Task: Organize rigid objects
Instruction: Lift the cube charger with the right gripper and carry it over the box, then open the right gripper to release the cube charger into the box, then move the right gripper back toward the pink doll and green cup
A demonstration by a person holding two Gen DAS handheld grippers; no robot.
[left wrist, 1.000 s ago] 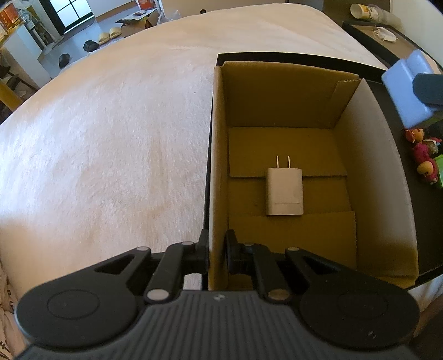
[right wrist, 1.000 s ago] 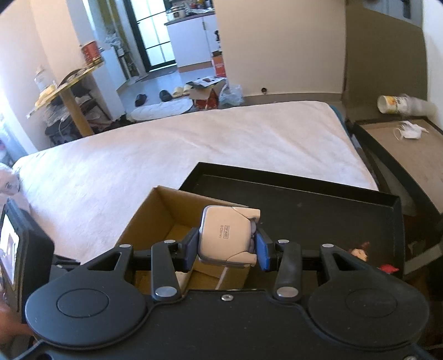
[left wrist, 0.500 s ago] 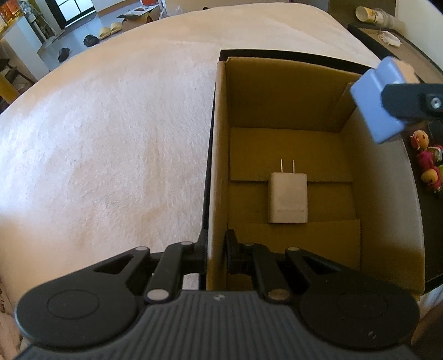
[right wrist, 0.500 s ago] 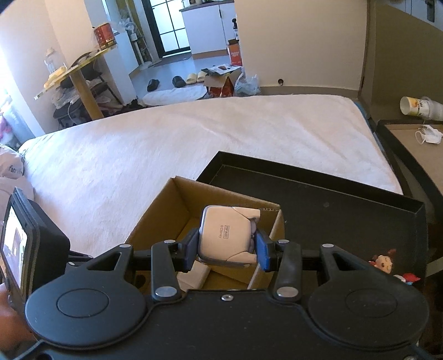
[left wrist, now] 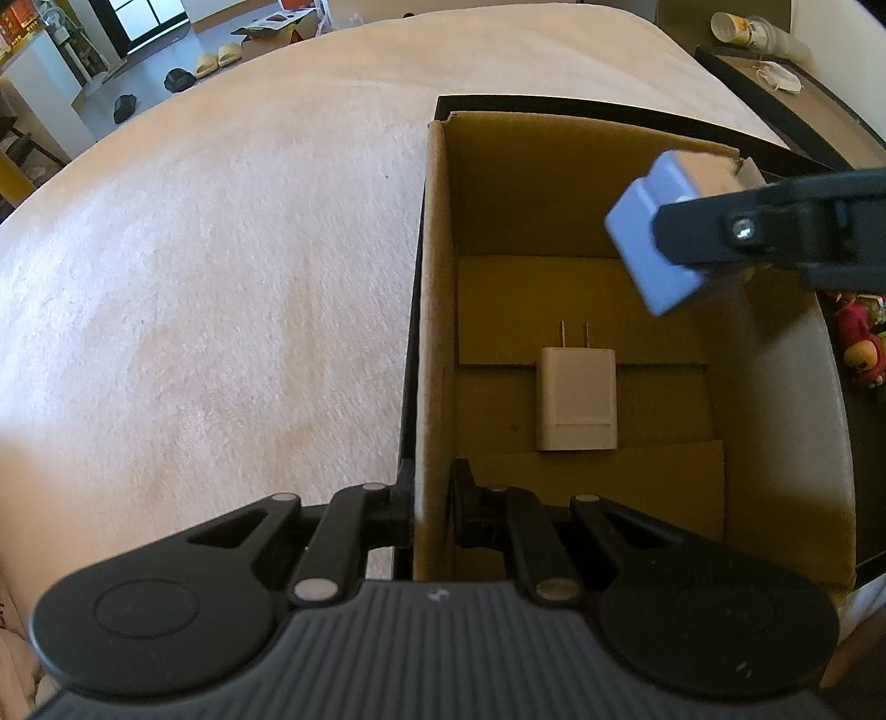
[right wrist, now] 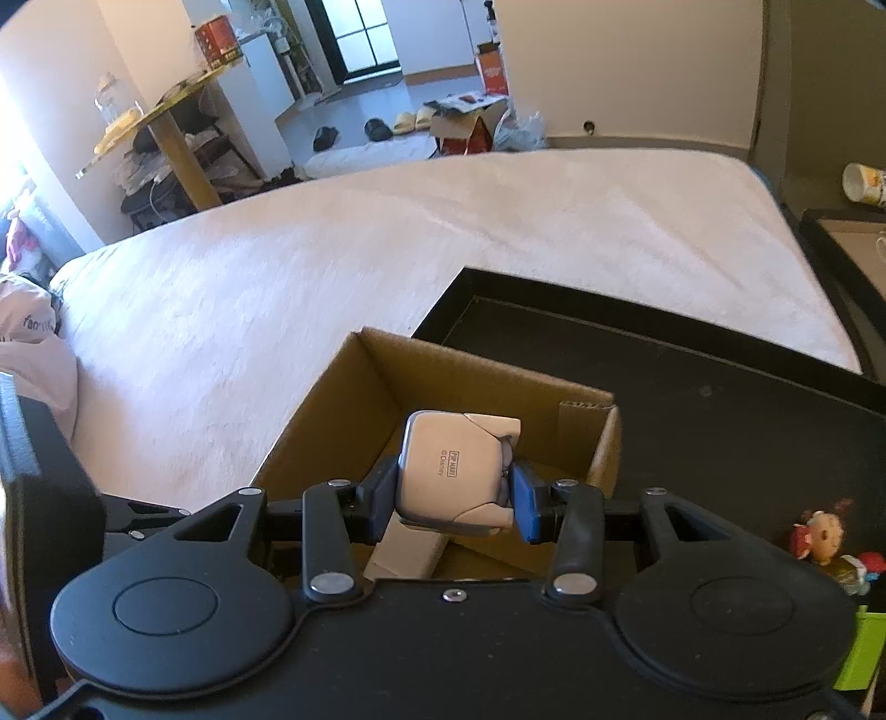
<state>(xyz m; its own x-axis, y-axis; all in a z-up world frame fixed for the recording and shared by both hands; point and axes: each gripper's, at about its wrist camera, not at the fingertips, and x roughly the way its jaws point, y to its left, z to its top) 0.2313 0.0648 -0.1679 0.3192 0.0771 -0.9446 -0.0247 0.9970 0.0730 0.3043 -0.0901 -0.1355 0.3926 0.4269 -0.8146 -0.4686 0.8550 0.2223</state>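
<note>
A pale fuzzy bed cover (right wrist: pixel 343 288) spreads behind the work area. Beyond it, slippers (right wrist: pixel 412 119) and dark shoes (right wrist: pixel 325 137) lie on the floor near an open cardboard carton (right wrist: pixel 468 124). A red tin (right wrist: pixel 213 40) stands on a cluttered shelf, and a paper cup (right wrist: pixel 864 185) lies tipped at right.
</note>
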